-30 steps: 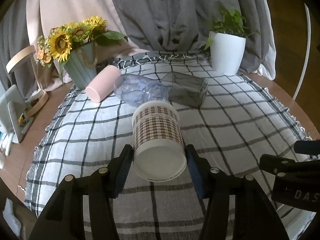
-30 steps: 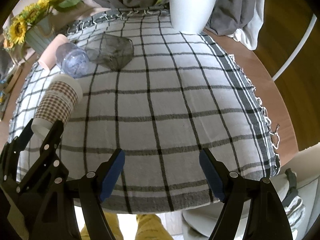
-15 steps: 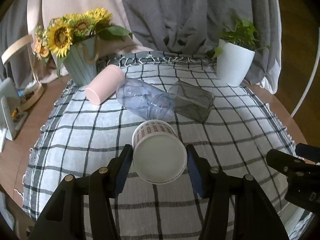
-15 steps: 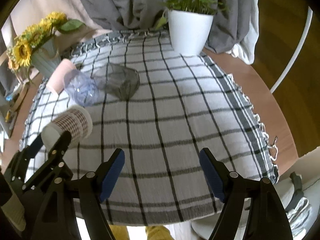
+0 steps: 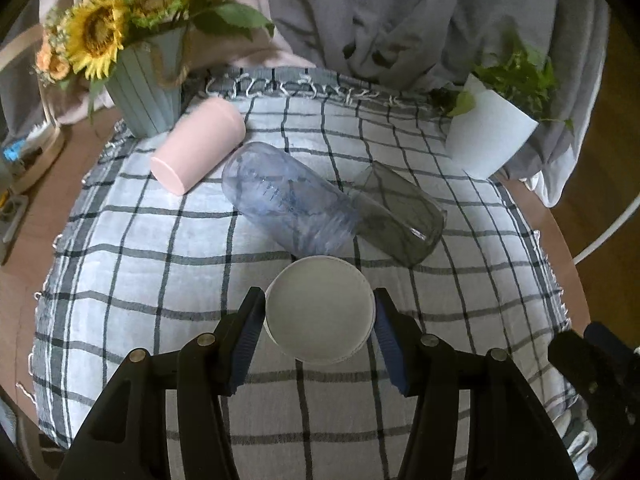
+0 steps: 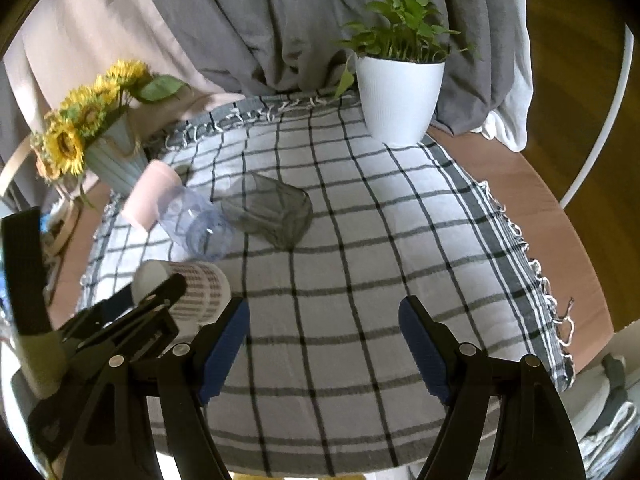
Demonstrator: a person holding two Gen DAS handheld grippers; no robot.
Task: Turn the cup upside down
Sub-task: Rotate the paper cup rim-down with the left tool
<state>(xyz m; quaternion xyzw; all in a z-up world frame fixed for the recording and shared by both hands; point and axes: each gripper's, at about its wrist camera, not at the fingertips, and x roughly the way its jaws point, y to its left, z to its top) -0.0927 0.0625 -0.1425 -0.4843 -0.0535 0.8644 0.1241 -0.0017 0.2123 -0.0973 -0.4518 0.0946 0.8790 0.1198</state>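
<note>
The left gripper (image 5: 320,320) pinches a houndstooth paper cup (image 5: 320,314) base-first, tipping it toward inversion near the clear bottle (image 5: 288,200); the right gripper (image 6: 324,340) hangs spread.

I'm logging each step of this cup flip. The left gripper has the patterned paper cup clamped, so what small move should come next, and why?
Probably keep rotating the left gripper until the paper cup has its mouth facing down, then lower it. Its white base faces the left wrist camera, and the right view shows it lifted and roughly horizontal above the checked cloth, so the flip looks only half done. The right gripper is open and idle.
</note>
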